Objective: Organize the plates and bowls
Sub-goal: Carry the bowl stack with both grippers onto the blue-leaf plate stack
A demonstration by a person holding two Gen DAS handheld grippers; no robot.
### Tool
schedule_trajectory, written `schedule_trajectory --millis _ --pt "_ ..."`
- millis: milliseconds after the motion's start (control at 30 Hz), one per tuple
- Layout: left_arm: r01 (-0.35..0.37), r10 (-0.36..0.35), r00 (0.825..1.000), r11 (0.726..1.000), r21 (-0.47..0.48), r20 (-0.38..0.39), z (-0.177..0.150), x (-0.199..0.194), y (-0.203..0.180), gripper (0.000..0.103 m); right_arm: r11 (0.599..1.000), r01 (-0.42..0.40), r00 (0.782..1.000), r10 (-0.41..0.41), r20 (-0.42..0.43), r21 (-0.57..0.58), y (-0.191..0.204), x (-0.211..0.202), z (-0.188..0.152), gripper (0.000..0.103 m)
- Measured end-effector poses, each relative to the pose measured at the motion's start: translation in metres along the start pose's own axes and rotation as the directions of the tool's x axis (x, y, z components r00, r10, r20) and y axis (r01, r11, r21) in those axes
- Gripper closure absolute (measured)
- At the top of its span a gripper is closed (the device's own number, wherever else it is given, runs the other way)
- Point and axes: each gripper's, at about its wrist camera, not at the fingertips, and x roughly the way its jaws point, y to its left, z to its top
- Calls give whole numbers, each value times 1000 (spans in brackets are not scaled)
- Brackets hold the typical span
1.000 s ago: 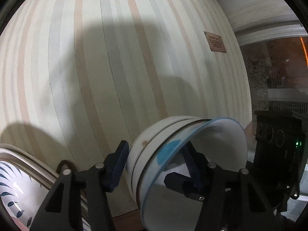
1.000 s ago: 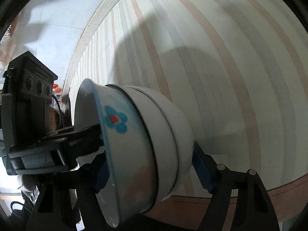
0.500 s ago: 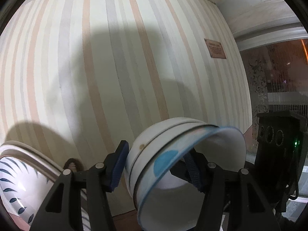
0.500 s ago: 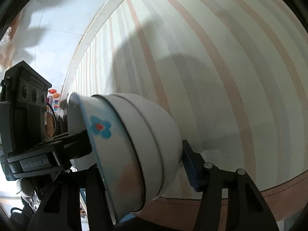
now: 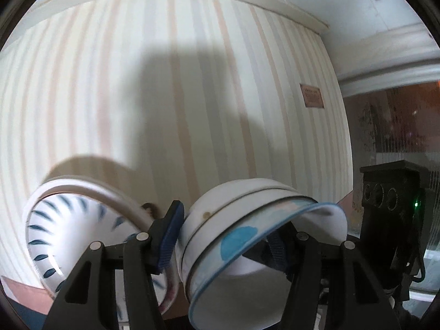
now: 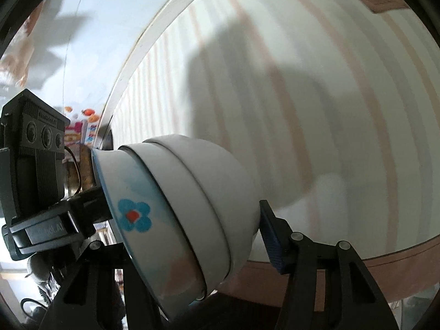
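A stack of three nested bowls (image 5: 247, 220), the innermost with a blue rim and a blue flower, hangs tilted in the air between both grippers. My left gripper (image 5: 222, 236) is shut on it, one blue pad (image 5: 170, 236) on the outer bowl's wall and the other finger inside the inner bowl. In the right wrist view the bowl stack (image 6: 192, 206) sits in my right gripper (image 6: 192, 247). Its right pad (image 6: 271, 236) presses on the base; its left finger is hidden behind the rim. A plate with blue leaf marks (image 5: 68, 233) shows at lower left.
A striped wall (image 5: 165, 96) fills both views, with a small brown plaque (image 5: 312, 99) and a brown band (image 6: 385, 261) along its foot. A window (image 5: 398, 123) is at the right. The right gripper's black body (image 5: 390, 206) is beside the bowls.
Both grippers have risen with the bowl stack. The right gripper's pad, apart from the base a second ago, now presses on it. The leaf-patterned plate has come further into view.
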Motion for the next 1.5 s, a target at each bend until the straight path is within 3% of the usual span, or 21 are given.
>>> schedule_trajectory --millis 300,633,967,1500 --pt "-29 37 997 991 -131 62 -15 -44 62 48 992 -30 993 16 -117 -119 66 37 -4 46" --pt "-41 70 994 953 -300 86 -42 -57 132 48 973 -53 966 -6 -258 -224 125 109 -26 46" --pt "-33 64 995 937 -348 78 -55 -50 157 48 971 -32 950 -44 -310 -238 139 149 -34 46" --pt "-49 74 995 939 -341 60 -55 -39 163 48 976 0 945 -71 -318 -219 124 149 -38 46"
